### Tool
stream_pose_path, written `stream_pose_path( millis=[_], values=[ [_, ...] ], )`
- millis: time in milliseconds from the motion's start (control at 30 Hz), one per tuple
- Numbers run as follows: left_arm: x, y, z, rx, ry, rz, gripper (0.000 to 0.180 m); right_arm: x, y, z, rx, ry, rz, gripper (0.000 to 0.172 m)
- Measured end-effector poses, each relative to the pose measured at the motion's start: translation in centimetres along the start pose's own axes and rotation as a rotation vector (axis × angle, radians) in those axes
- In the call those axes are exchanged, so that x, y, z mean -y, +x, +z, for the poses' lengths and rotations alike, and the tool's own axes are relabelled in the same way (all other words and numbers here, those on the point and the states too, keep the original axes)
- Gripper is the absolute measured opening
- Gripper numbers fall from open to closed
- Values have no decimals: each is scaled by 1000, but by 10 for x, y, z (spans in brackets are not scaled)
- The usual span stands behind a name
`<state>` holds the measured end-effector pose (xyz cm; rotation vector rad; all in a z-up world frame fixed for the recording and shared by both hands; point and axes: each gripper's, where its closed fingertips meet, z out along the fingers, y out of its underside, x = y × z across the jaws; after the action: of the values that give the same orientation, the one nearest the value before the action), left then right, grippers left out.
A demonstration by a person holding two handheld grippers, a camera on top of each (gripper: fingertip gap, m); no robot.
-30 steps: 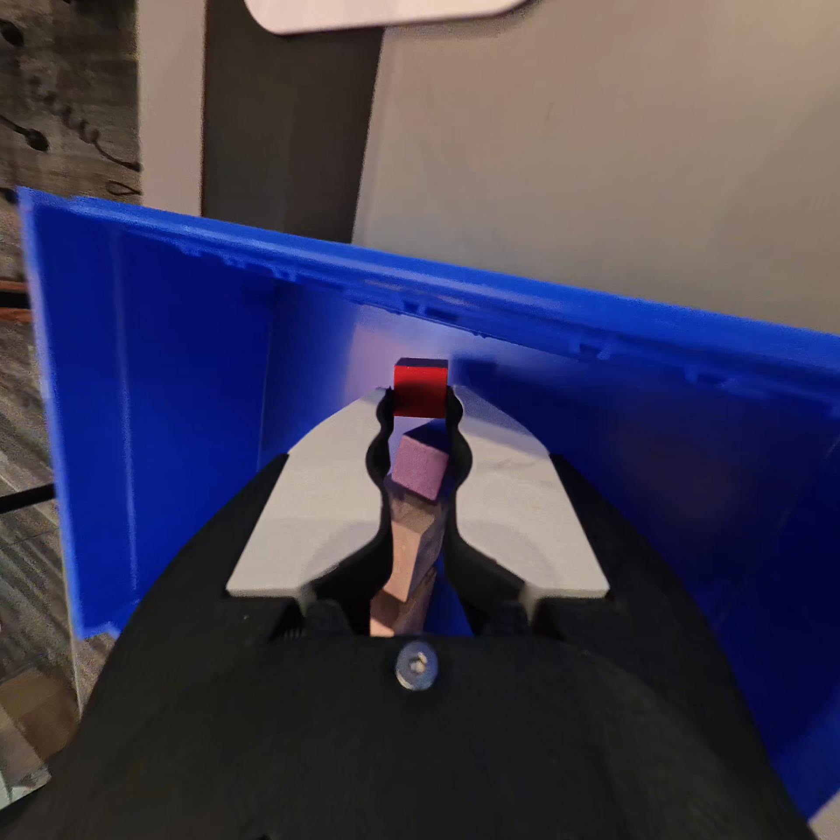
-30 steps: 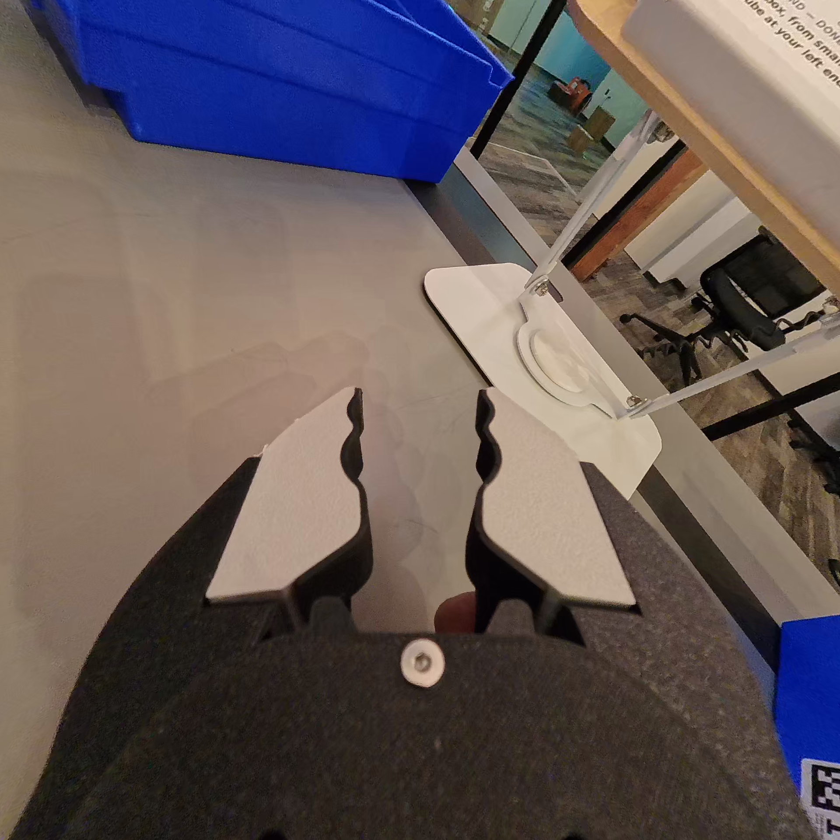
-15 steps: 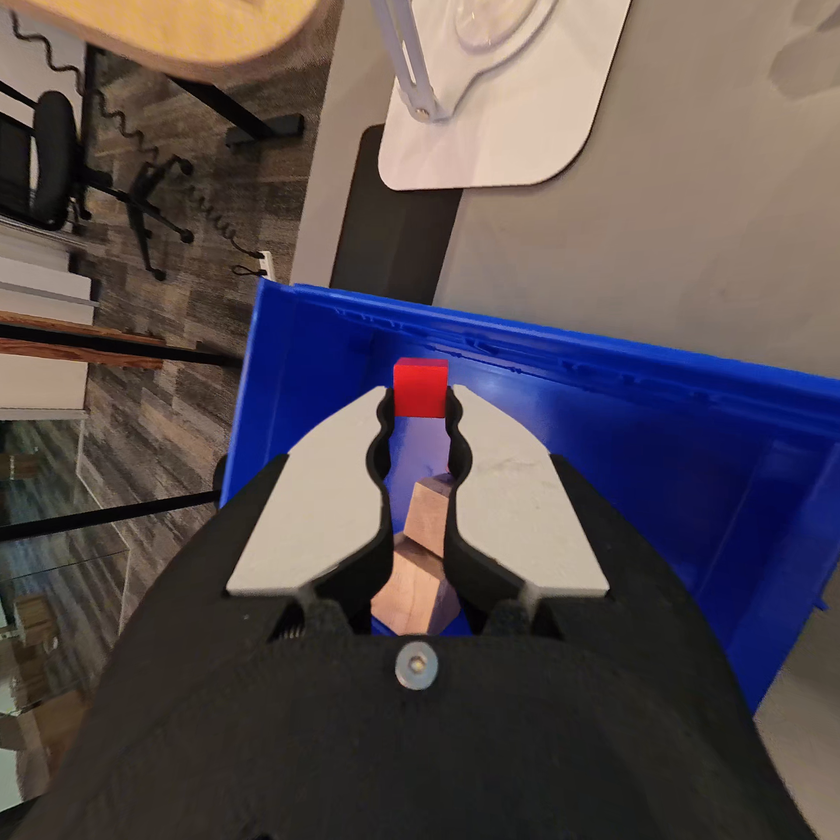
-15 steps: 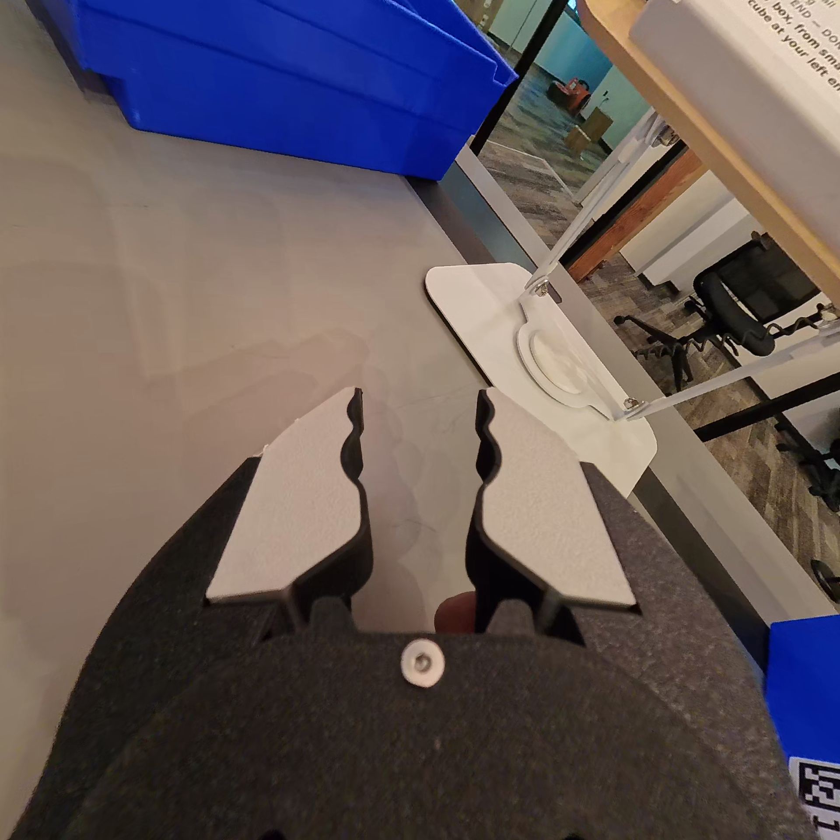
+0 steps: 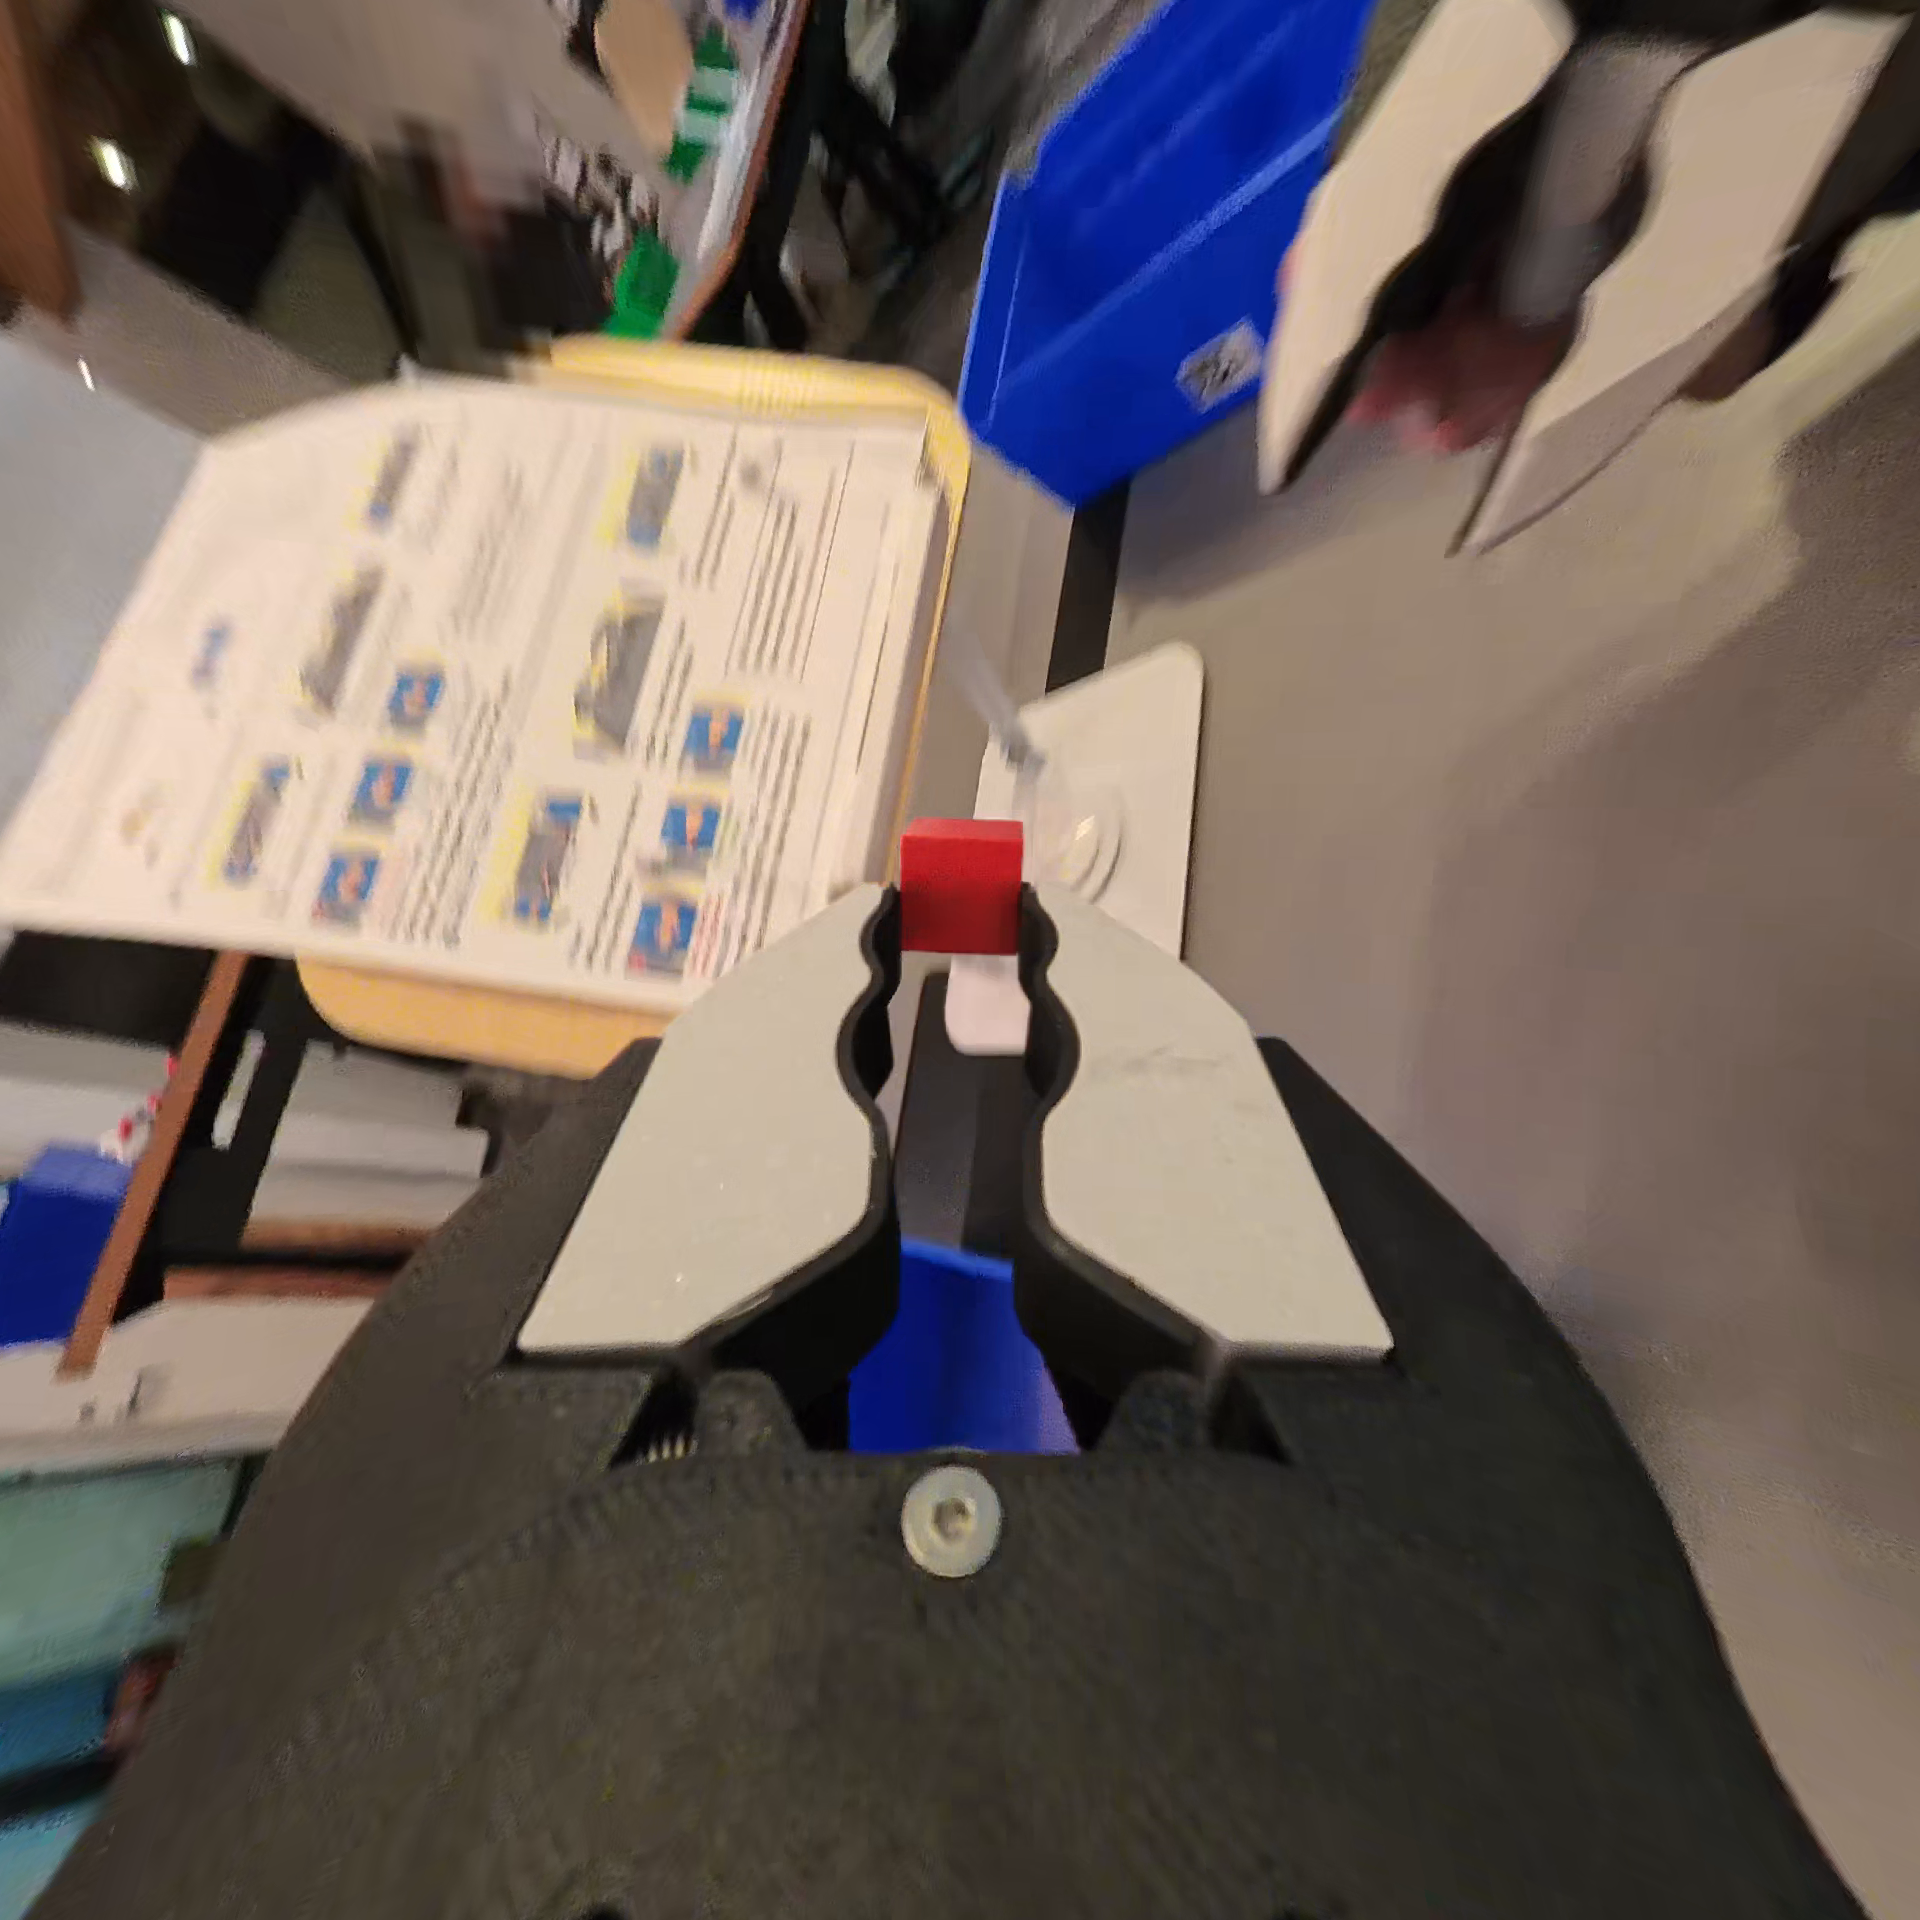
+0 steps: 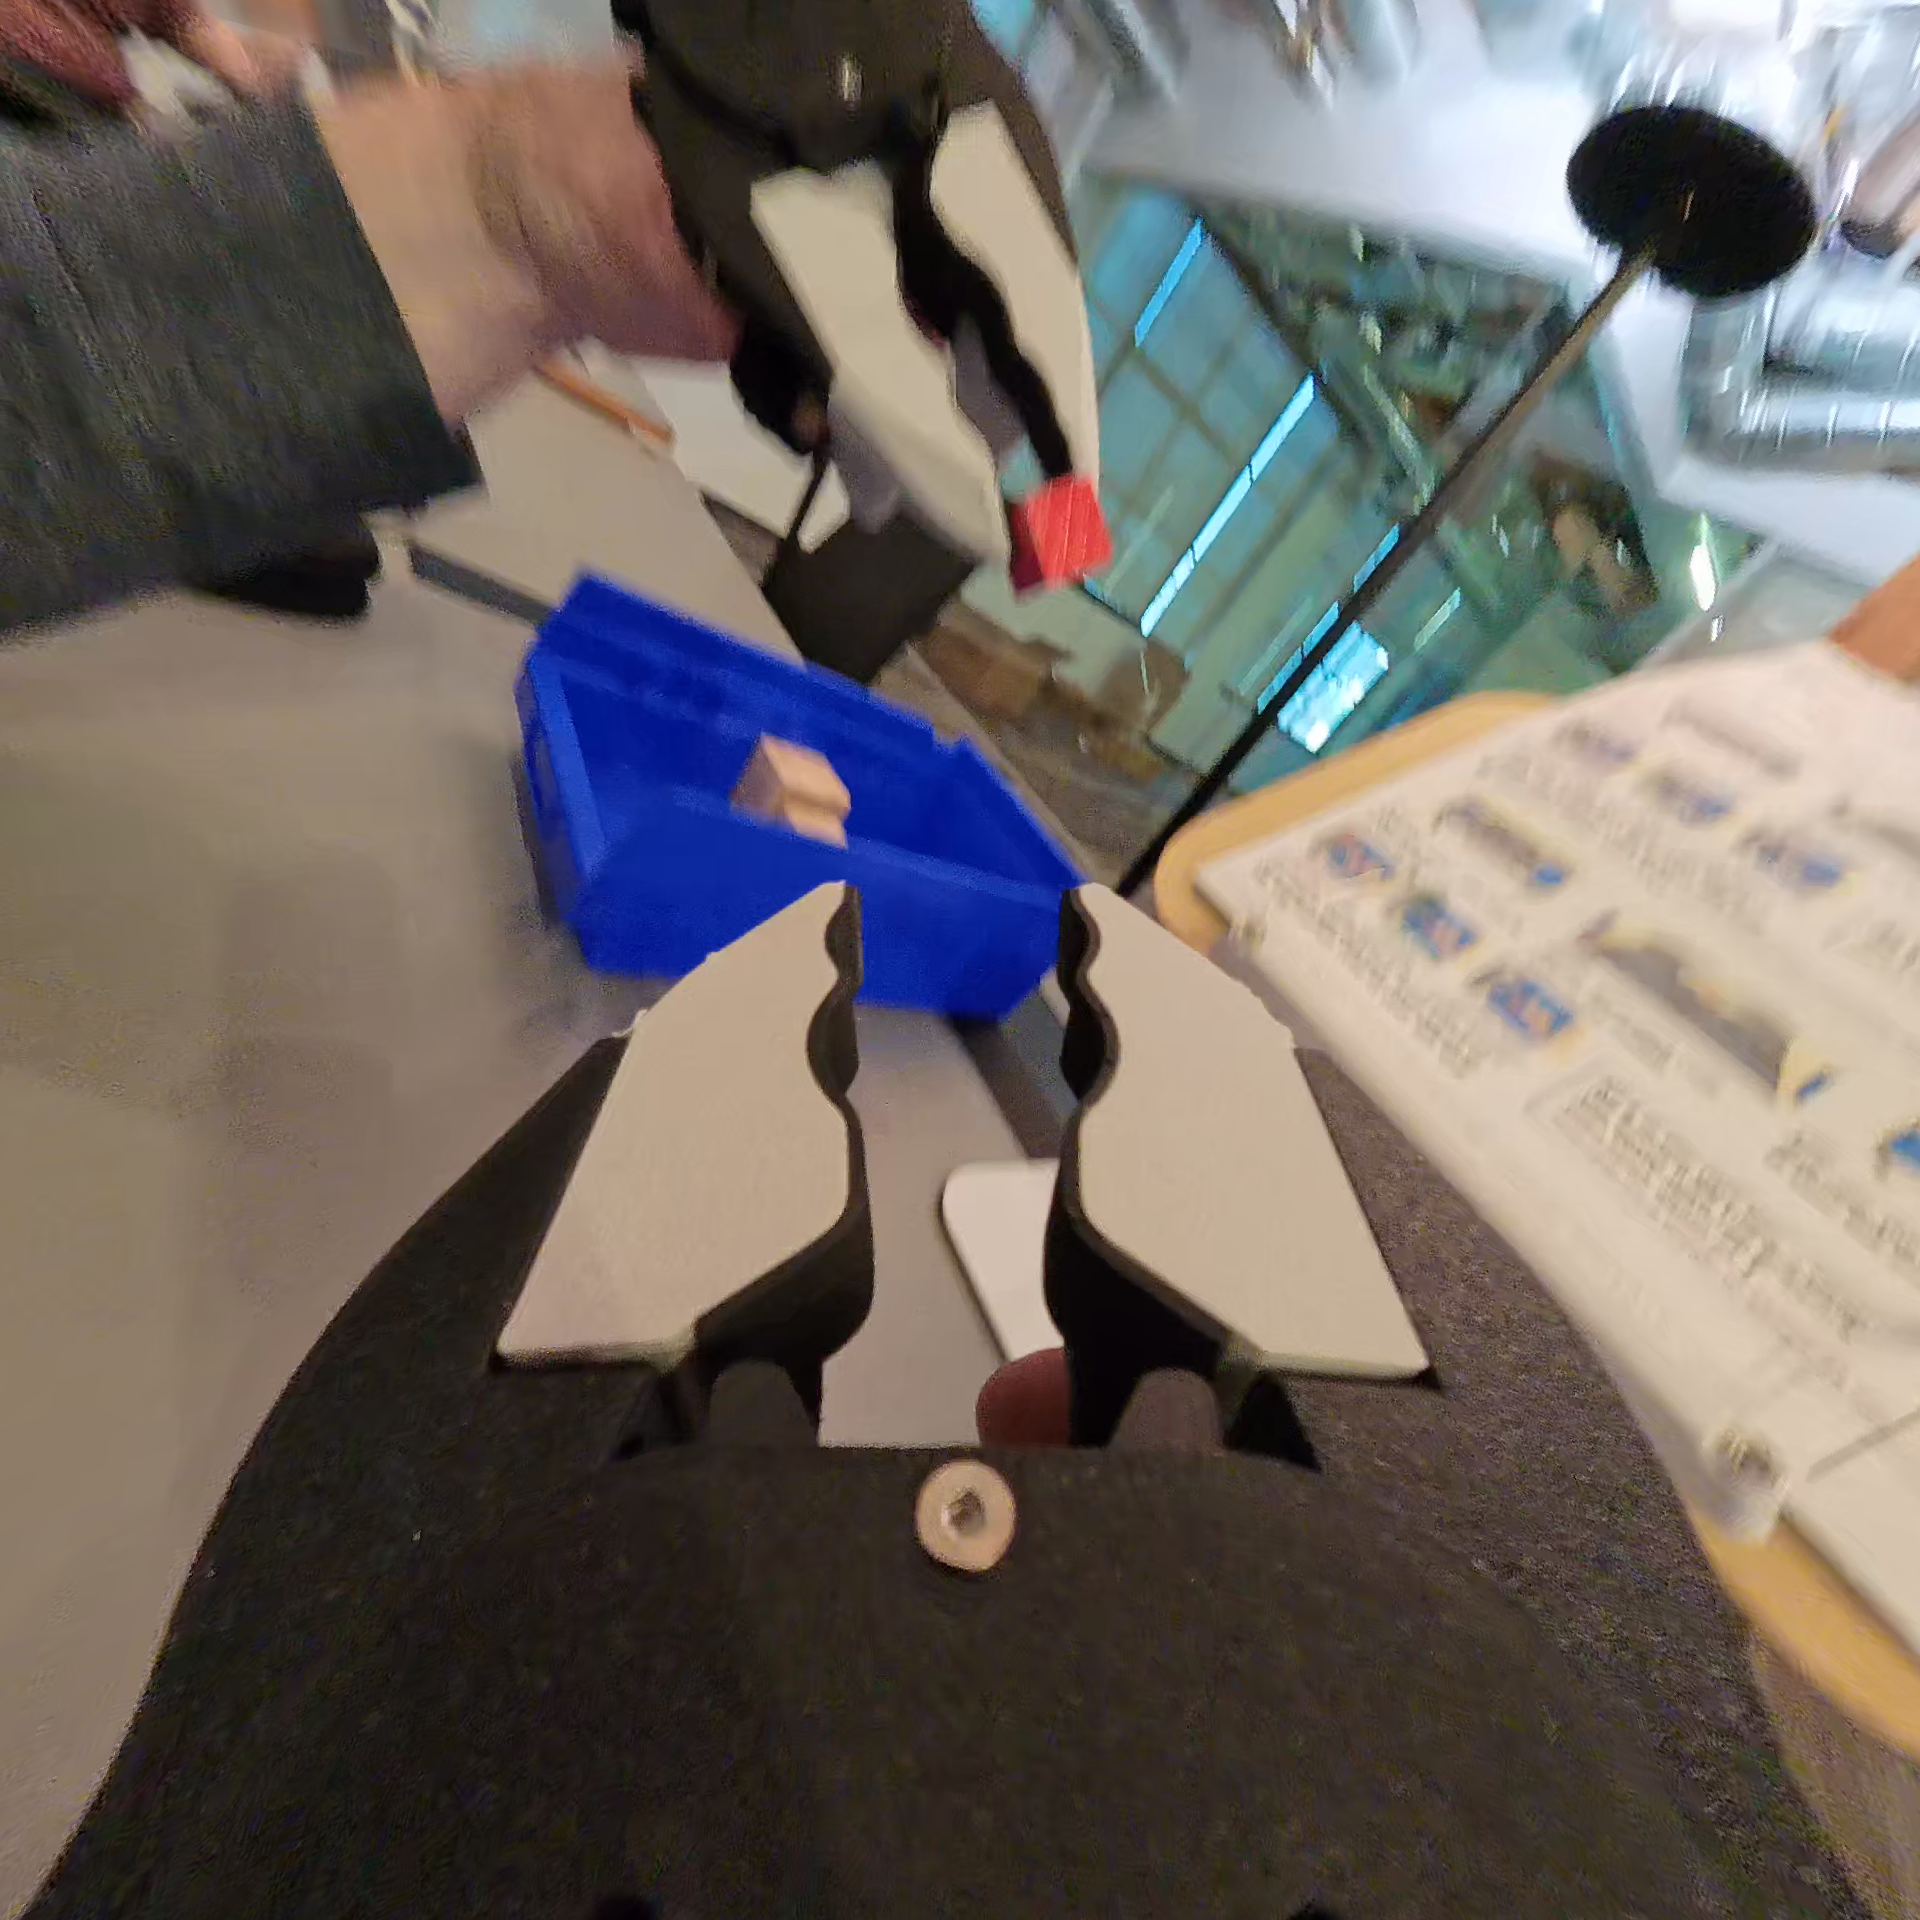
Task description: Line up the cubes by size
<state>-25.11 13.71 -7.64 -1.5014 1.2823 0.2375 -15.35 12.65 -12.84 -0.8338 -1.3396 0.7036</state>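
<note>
Lifted out of the blue bin since a second ago, the red cube [image 5: 961,885] now rides high above the desk [image 5: 1558,935], pinched at the very tip of the left tongs [image 5: 960,902], both pads pressed against its sides. The right wrist view shows the same cube [image 6: 1058,532] in the air above and beyond the bin [image 6: 665,894], clear of its rim. Inside the bin sits a pale wooden cube [image 6: 792,798]; no other cubes can be made out. The bin stands on the desk near its far edge. The right tongs [image 6: 958,914] hover nearer than the bin and just to its right, fingers well apart with nothing between them. A white plate [image 6: 987,1236] lies on the desk on the near side of the bin, under those tongs. To the right of the bin a printed sheet [image 6: 1558,997] rests on a tan board. A second blue bin [image 5: 1132,281] shows in the left wrist view, blurred.
</note>
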Motion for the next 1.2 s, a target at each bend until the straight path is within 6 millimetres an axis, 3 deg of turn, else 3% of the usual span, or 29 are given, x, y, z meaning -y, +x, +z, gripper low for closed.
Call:
stream_pose_path(
  millis=[33, 133, 233, 333, 533, 767, 1200],
  values=[
    [20, 4, -1, -5, 47, 17, 21, 22, 5, -1, 16, 54, -4, 33],
    [70, 14, -4, -19, 175, 42, 21, 82, 18, -11, 58, 200, -47, 30],
    [107, 26, -3, -44, 270, 69, 21, 117, 27, -27, 92, 267, -71, 29],
    [135, 35, -4, -66, 363, 88, 21, 130, 31, -46, 91, 322, -94, 27],
    [173, 45, -22, -144, 599, 56, 21, 138, 31, -58, 123, 360, -121, 28],
    [188, 54, -30, -200, 685, 57, 21, 150, 15, -62, 186, 380, -144, 27],
    [192, 65, -27, -279, 729, 47, 21, 153, 8, -64, 213, 387, -162, 21]
  ],
)
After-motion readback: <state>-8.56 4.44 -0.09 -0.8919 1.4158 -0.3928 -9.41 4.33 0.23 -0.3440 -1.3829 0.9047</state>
